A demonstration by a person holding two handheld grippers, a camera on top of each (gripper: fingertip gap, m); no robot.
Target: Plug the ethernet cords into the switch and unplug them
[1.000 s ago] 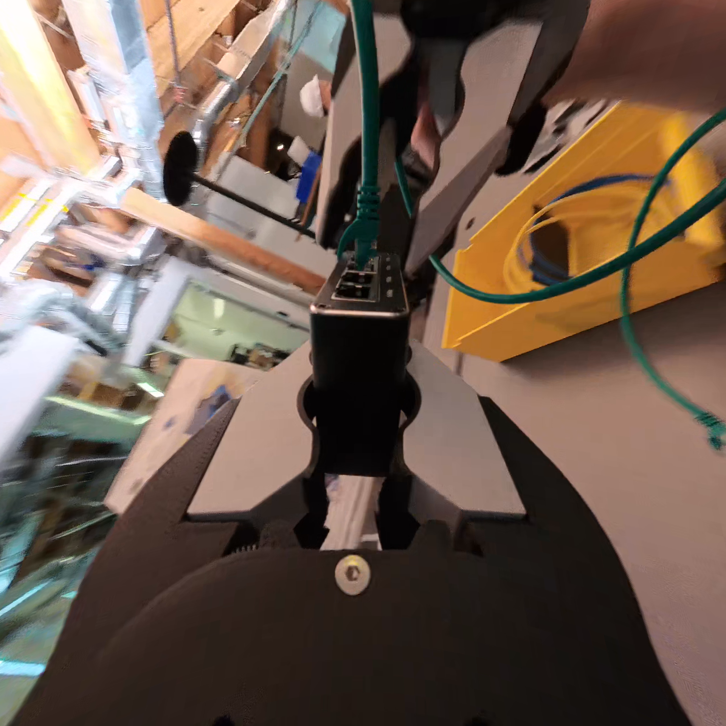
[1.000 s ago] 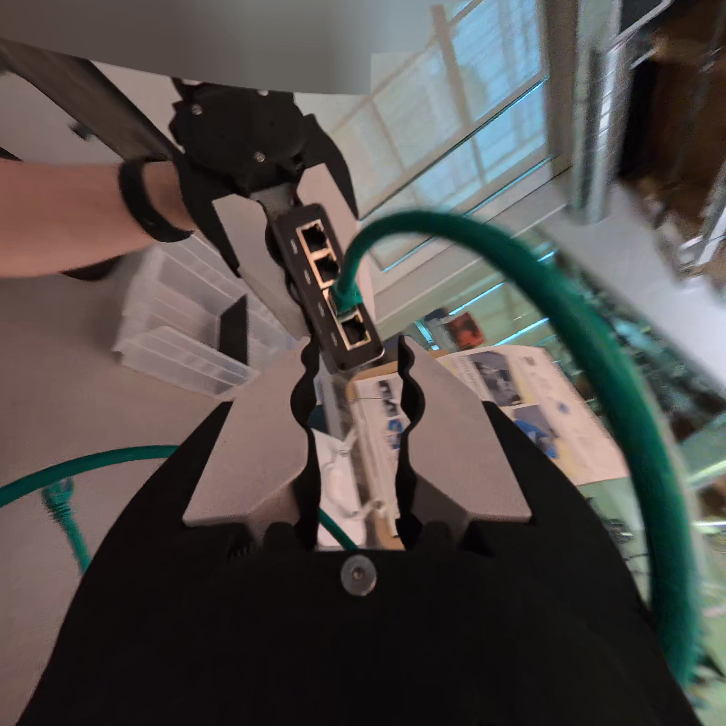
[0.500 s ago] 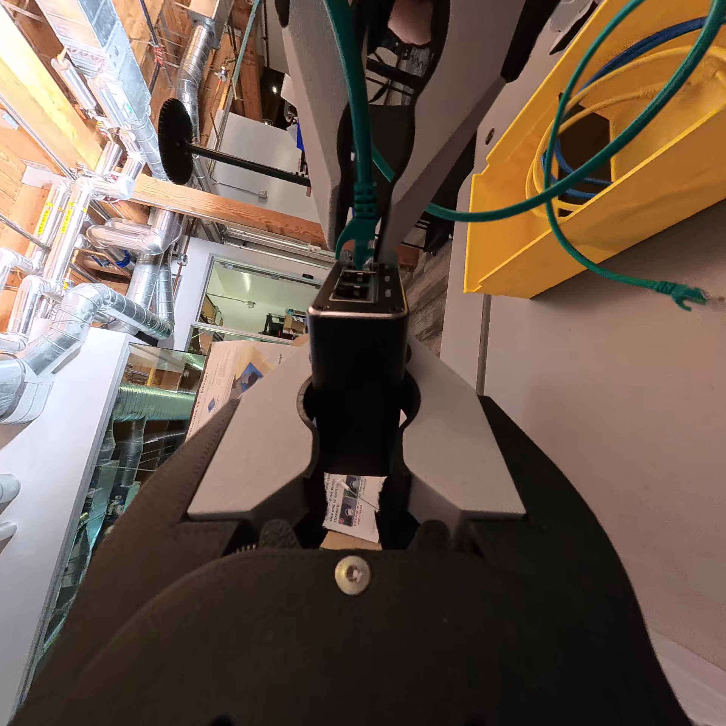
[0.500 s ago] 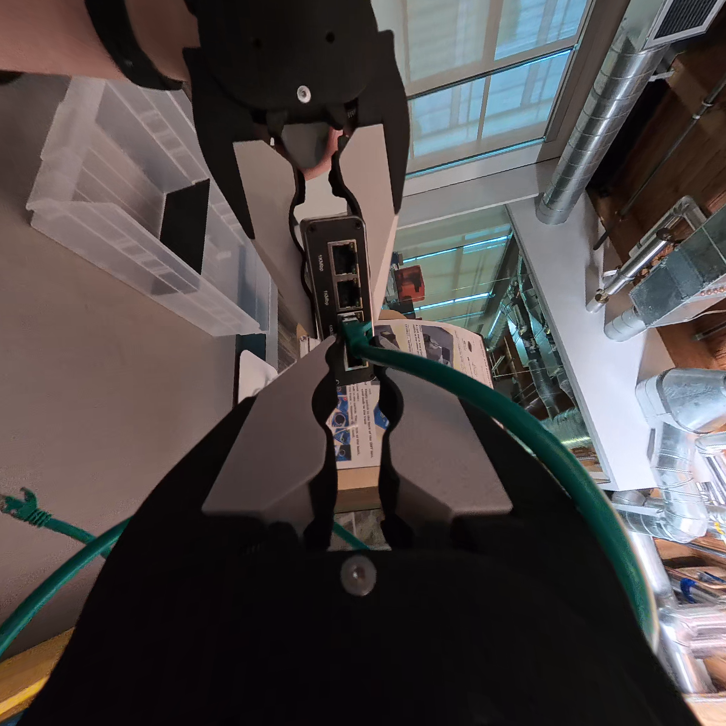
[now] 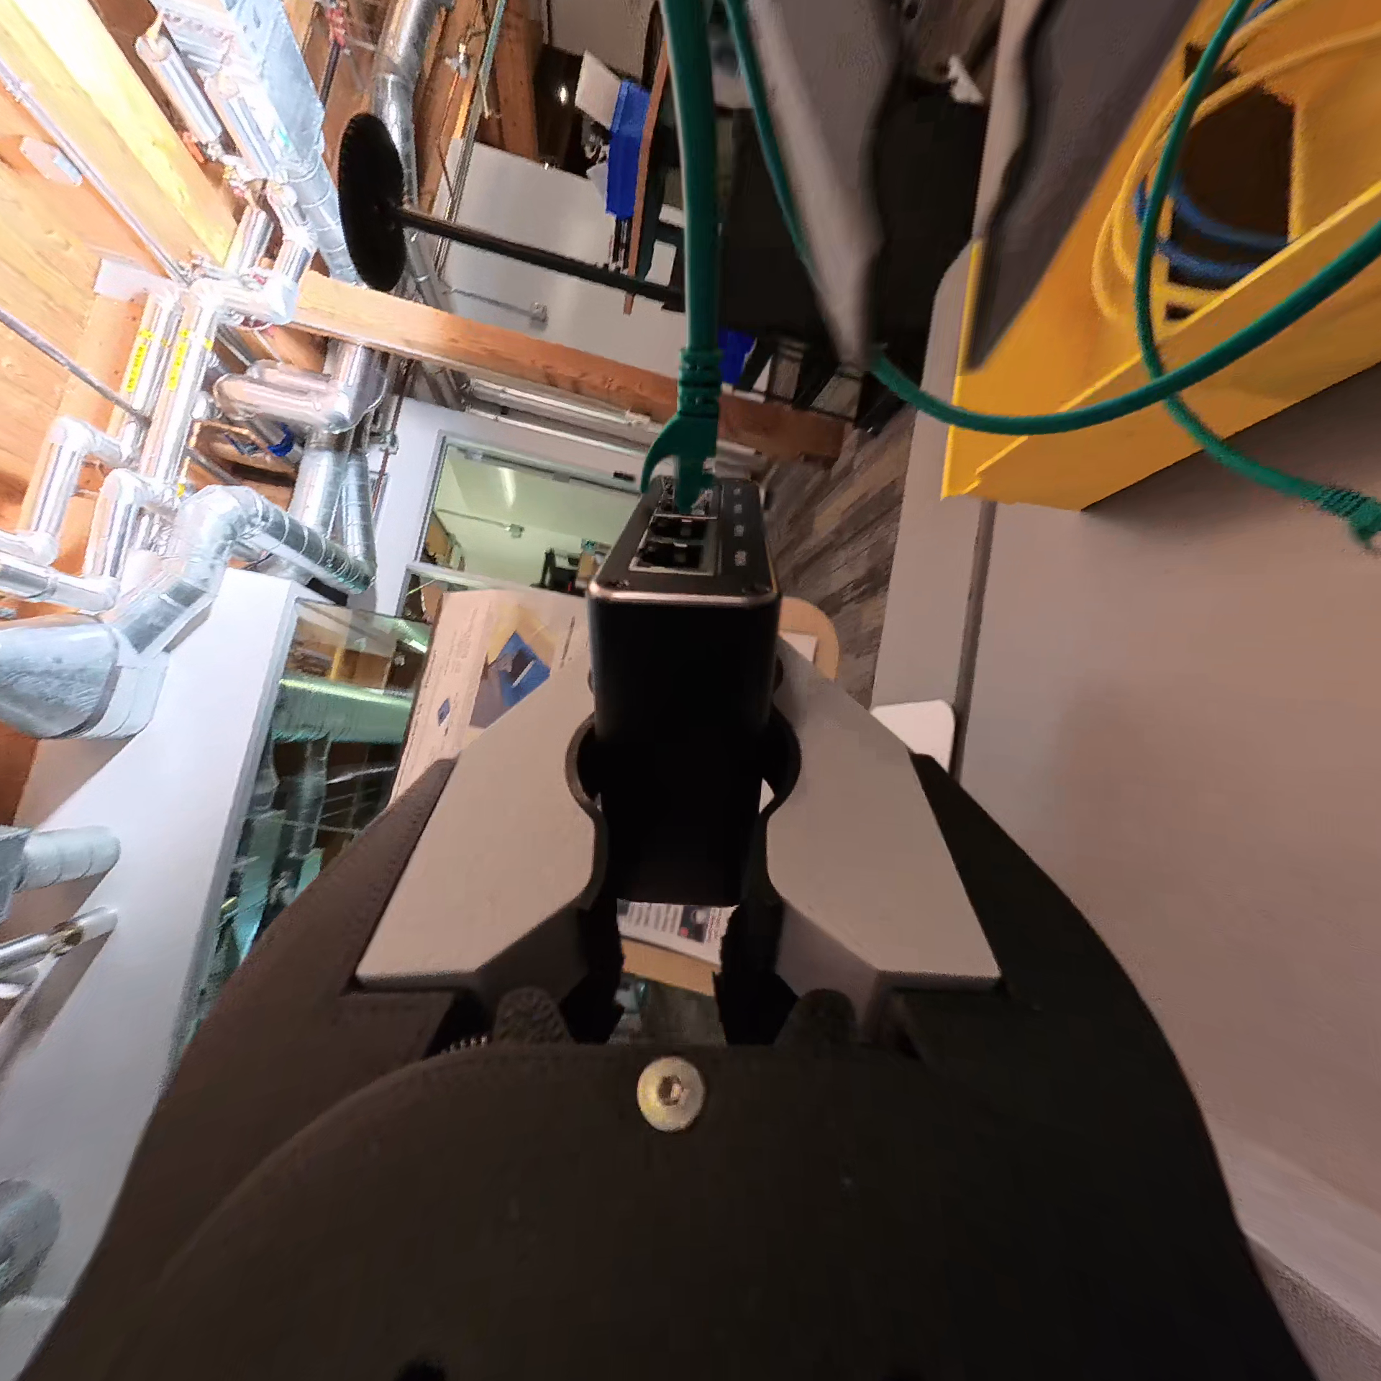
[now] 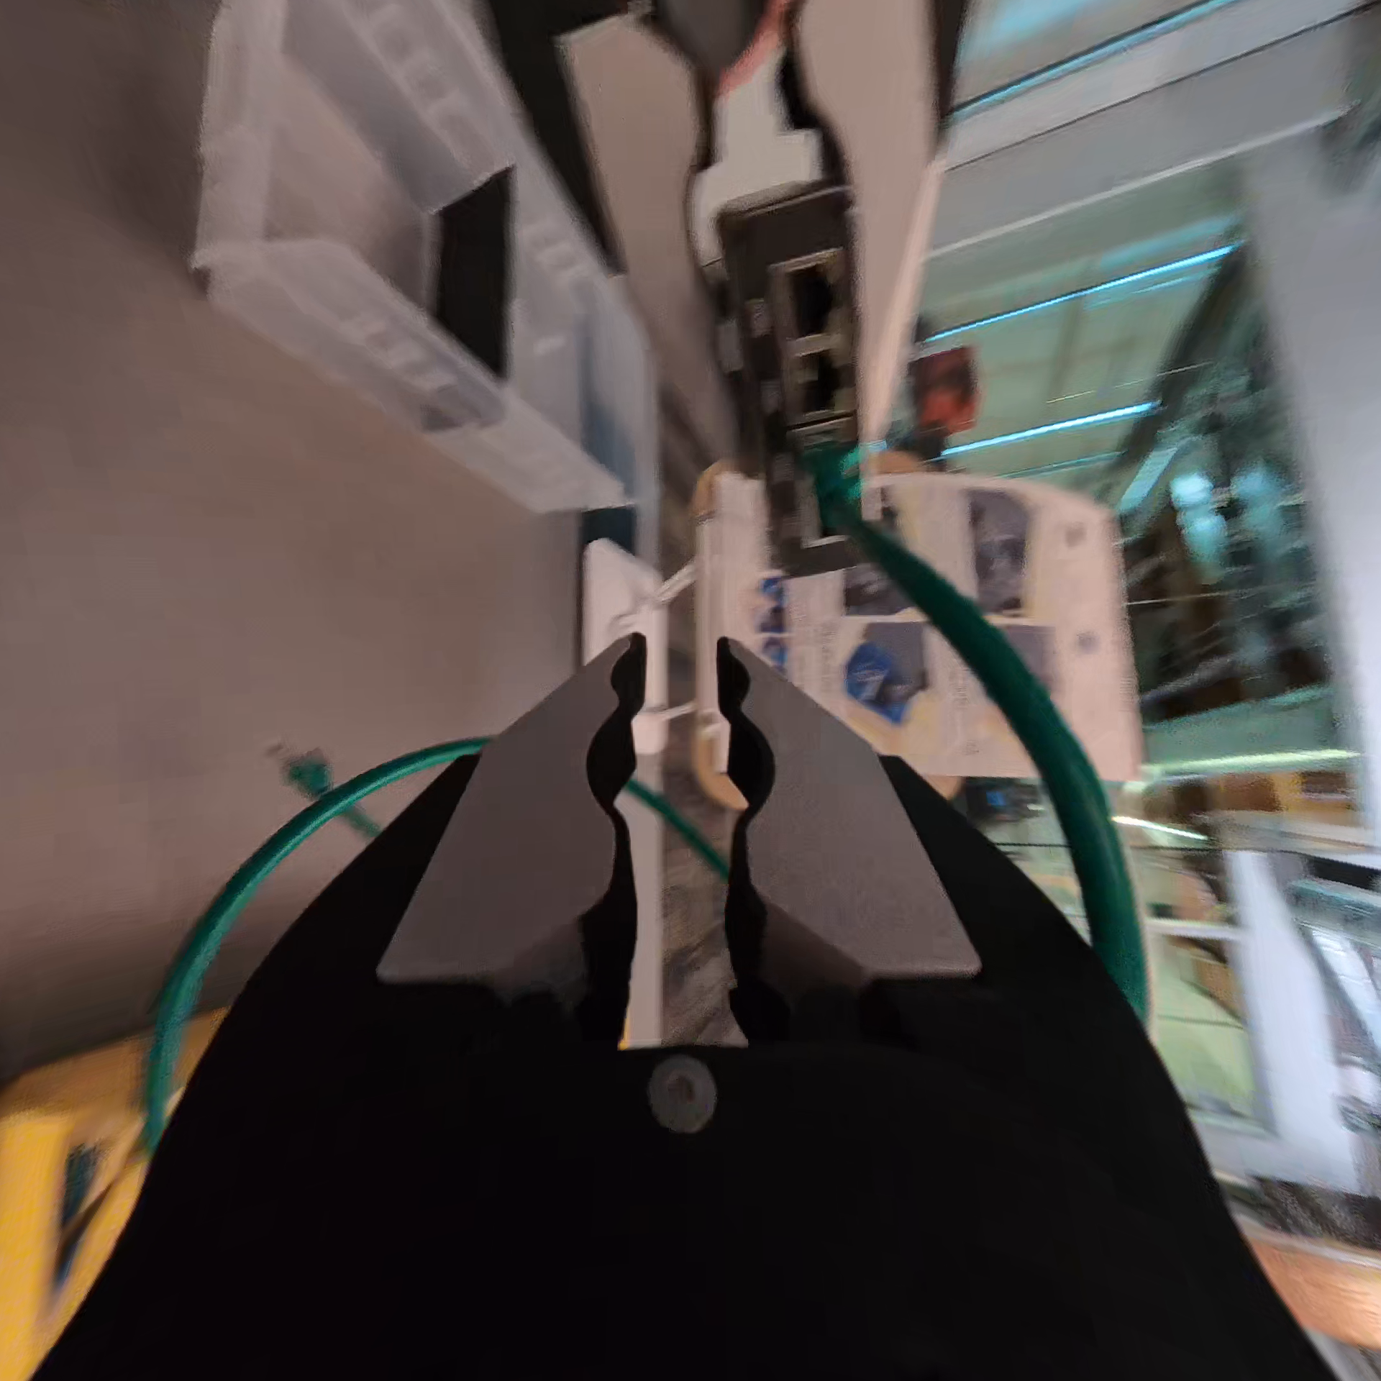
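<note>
left hand-held gripper is clamped on the black switch, held up off the grey desk. green ethernet cord is plugged into one of its ports. right hand-held gripper sits a bit back from it, fingers slightly apart, holding nothing. the cord's other end lies on the desk by a yellow box.

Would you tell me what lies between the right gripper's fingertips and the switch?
In the right wrist view, no object: the right gripper stands apart from the switch, with only blurred background showing between them.

We see the green cord looping across frame right, blocking that side. Lower-left grey table lies open beneath its loop.
</note>
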